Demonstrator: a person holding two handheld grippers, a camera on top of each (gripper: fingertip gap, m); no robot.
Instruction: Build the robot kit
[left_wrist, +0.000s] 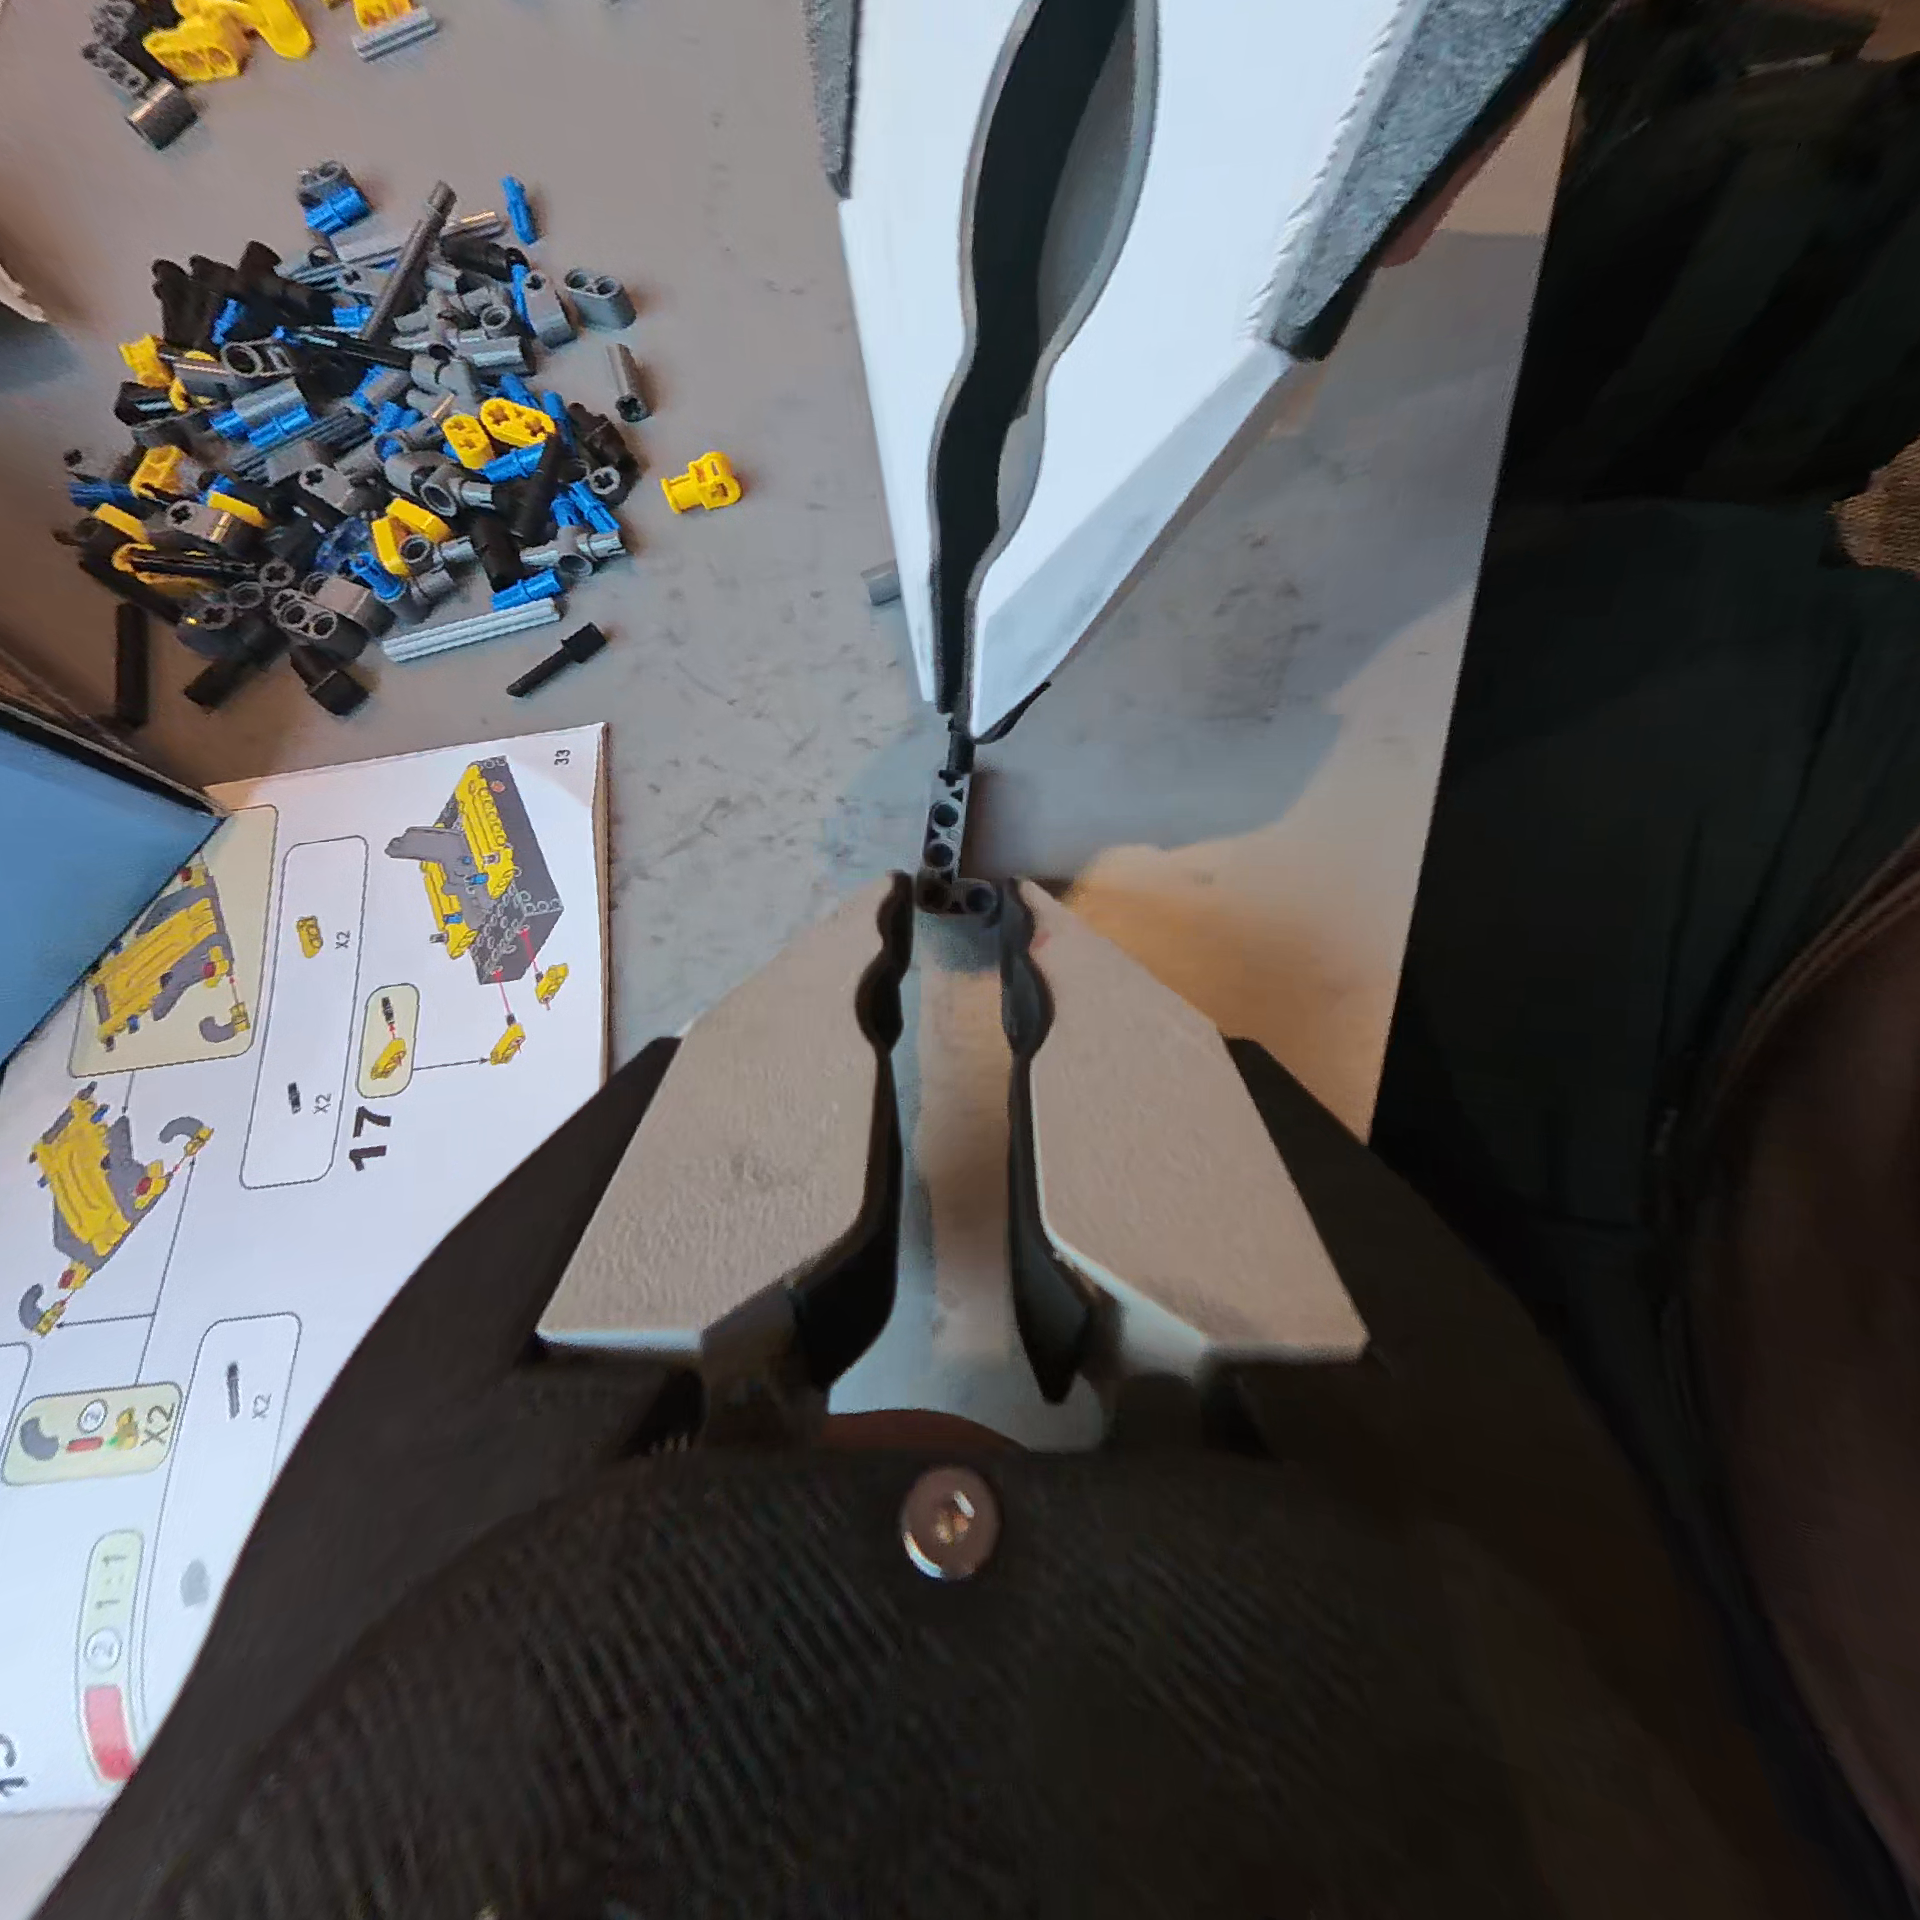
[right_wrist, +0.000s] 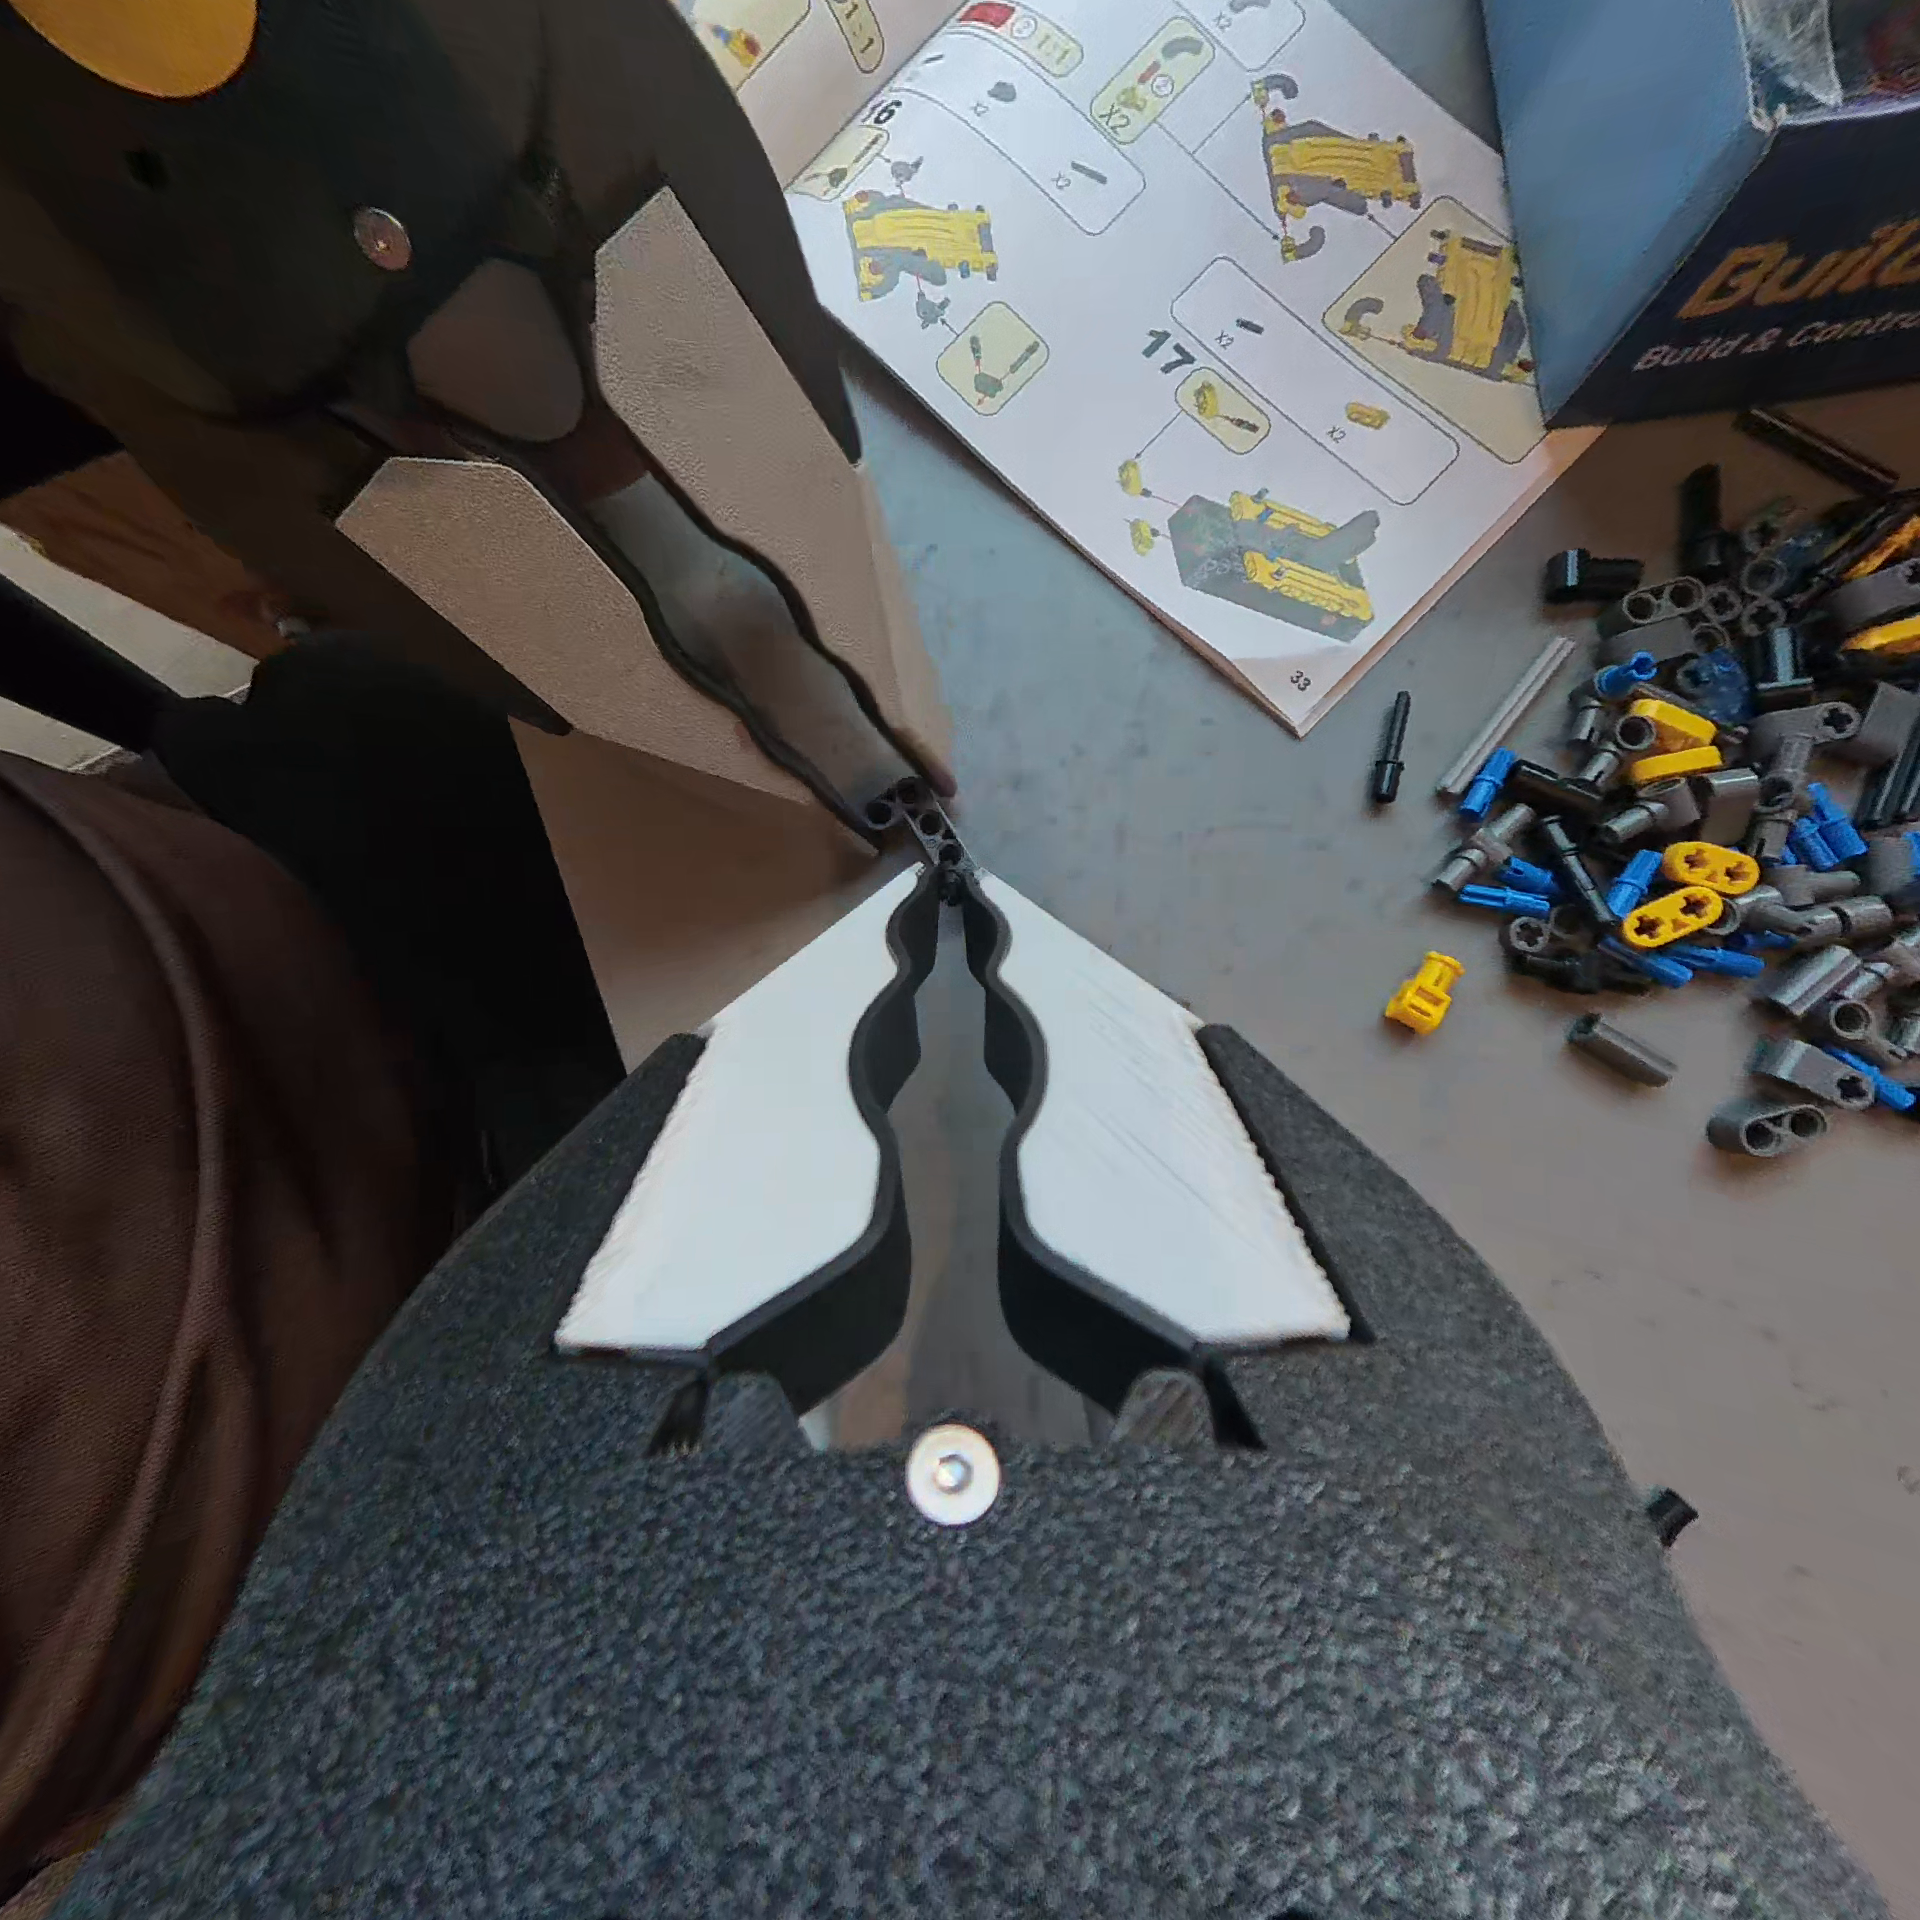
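Above the grey table (left_wrist: 748, 665), we pinch one dark L-shaped beam (left_wrist: 948, 831) from both ends, left gripper (left_wrist: 958, 894) and right gripper (right_wrist: 948, 883) fingers clamped, beside the loose-parts pile (left_wrist: 353, 457) and instruction booklet (right_wrist: 1164, 343).

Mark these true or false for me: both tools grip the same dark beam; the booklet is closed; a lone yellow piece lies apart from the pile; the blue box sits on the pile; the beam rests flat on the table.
1. Both tools grip the same dark beam. True: the left tool pinches one end, the right tool the other.
2. The booklet is closed. False: it lies open, showing build steps.
3. A lone yellow piece lies apart from the pile. True.
4. The blue box sits on the pile. False: it stands beside the booklet, clear of the pile.
5. The beam rests flat on the table. False: it is held between the two tools.
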